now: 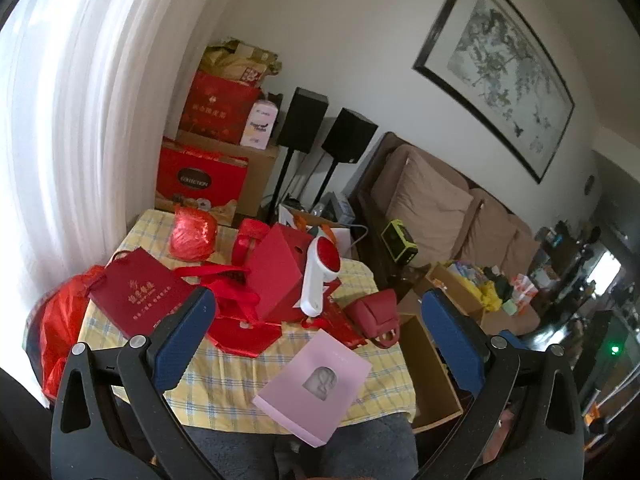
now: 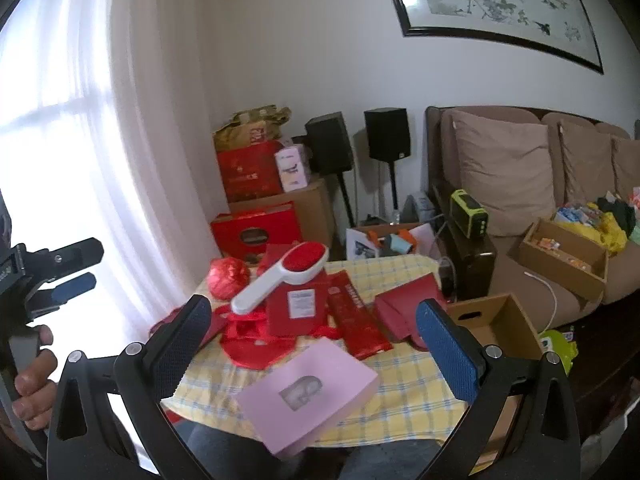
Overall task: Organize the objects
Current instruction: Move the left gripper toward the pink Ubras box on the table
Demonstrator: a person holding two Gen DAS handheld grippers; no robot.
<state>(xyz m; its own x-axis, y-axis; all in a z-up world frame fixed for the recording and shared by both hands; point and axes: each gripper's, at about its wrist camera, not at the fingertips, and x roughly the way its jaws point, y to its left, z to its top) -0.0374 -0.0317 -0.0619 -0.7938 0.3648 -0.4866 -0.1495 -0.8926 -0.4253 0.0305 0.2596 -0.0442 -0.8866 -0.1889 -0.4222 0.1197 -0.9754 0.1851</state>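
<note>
A small table with a yellow checked cloth (image 1: 224, 376) (image 2: 404, 396) holds a heap of red things. A pink book (image 1: 314, 384) (image 2: 308, 394) lies at its near edge. Behind it are a white lint brush with a red pad (image 1: 320, 276) (image 2: 280, 280), a red paper bag (image 1: 142, 296), a red box (image 1: 276, 276), a red foil ball (image 1: 192, 232) (image 2: 228, 278) and a small red purse (image 1: 374, 314). My left gripper (image 1: 318, 312) is open above the near side, nothing between its fingers. My right gripper (image 2: 312, 320) is open too, empty, over the book.
An open cardboard box (image 1: 430, 376) (image 2: 496, 320) stands right of the table. A brown sofa (image 2: 520, 176) with cushions is beyond it. Stacked red gift boxes (image 1: 200, 172) and two black speakers (image 2: 386, 132) line the wall. A white curtain (image 1: 80, 120) hangs at left.
</note>
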